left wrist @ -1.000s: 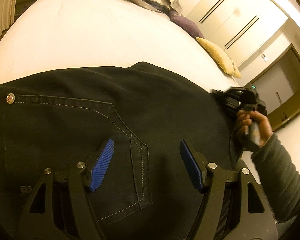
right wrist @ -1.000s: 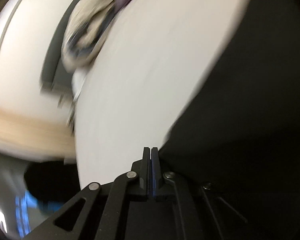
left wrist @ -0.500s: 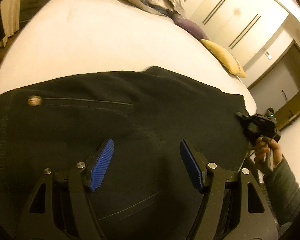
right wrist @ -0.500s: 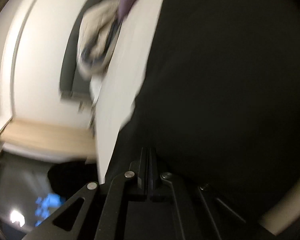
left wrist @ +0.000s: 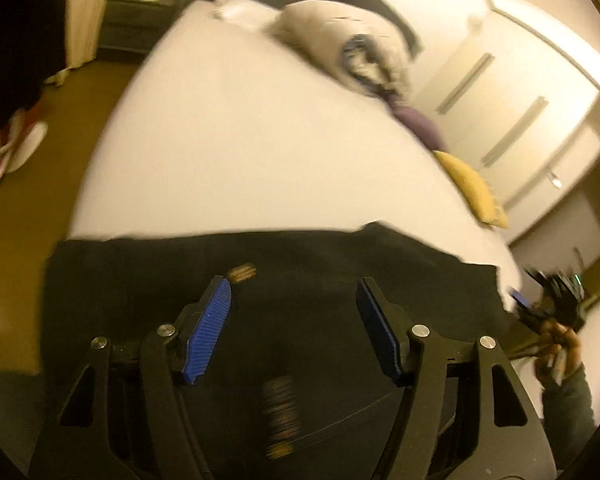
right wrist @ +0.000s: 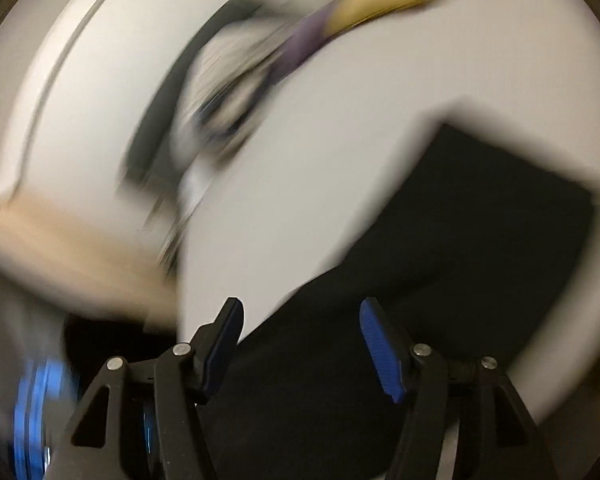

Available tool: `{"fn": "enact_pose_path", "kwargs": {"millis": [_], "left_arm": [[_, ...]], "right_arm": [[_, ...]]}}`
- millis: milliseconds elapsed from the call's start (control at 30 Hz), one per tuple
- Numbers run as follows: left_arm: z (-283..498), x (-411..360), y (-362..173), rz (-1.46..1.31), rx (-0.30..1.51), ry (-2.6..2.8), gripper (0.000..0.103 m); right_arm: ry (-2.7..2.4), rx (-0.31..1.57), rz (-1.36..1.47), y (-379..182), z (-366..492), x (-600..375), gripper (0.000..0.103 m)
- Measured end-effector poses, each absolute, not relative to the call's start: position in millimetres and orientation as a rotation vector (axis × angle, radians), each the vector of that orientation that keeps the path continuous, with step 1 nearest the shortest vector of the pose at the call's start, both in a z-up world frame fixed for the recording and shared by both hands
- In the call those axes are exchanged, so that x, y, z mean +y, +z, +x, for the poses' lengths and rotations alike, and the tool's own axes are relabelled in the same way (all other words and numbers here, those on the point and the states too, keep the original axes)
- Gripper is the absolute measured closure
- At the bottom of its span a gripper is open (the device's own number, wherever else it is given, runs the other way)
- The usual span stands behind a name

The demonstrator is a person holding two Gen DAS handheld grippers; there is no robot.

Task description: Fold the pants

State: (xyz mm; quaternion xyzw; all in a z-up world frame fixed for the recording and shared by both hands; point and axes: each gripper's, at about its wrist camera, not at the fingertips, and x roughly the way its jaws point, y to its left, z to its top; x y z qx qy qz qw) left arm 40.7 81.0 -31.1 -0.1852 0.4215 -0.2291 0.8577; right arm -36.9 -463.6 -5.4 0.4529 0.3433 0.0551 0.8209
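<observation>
The black pants [left wrist: 300, 276] lie flat across the near edge of the white bed [left wrist: 260, 152]; they also show in the blurred right wrist view [right wrist: 460, 248]. My left gripper [left wrist: 294, 304] is open and empty, above the pants near a brass rivet [left wrist: 241, 272]. My right gripper [right wrist: 302, 336] is open and empty over the pants' near end. It also shows in the left wrist view [left wrist: 540, 304] at the pants' right edge, held by a hand.
A rumpled white duvet [left wrist: 340, 40], a purple cushion [left wrist: 418, 122] and a yellow cushion [left wrist: 472, 190] lie at the bed's far side. Brown floor and shoes [left wrist: 16, 148] are left of the bed. Closet doors [left wrist: 500, 92] stand behind.
My right gripper has opened and let go of the pants. The left gripper has pulled back and up, so more of the bed and floor shows. Both views are blurred by motion.
</observation>
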Motion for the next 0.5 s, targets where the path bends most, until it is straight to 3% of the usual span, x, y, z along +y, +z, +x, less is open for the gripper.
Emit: {"fn": "enact_pose_path", "kwargs": {"millis": [200, 300, 333, 467, 500], "left_arm": [[73, 58, -53, -0.372, 0.997, -0.459, 0.039], [78, 66, -63, -0.418, 0.997, -0.487, 0.039], [80, 67, -64, -0.416, 0.994, -0.494, 0.039], [87, 69, -73, -0.443, 0.978, -0.504, 0.039], [86, 70, -75, -0.449, 0.972, -0.500, 0.039]], "right_arm": [[0.533, 1.086, 0.852, -54, 83, -289, 0.039], [0.548, 1.214, 0.846, -94, 127, -261, 0.039], [0.510, 1.228, 0.863, -109, 144, -265, 0.042], [0.419, 1.119, 1.065, -133, 180, -312, 0.075], [0.378, 1.082, 1.070, -135, 174, -323, 0.076]]}}
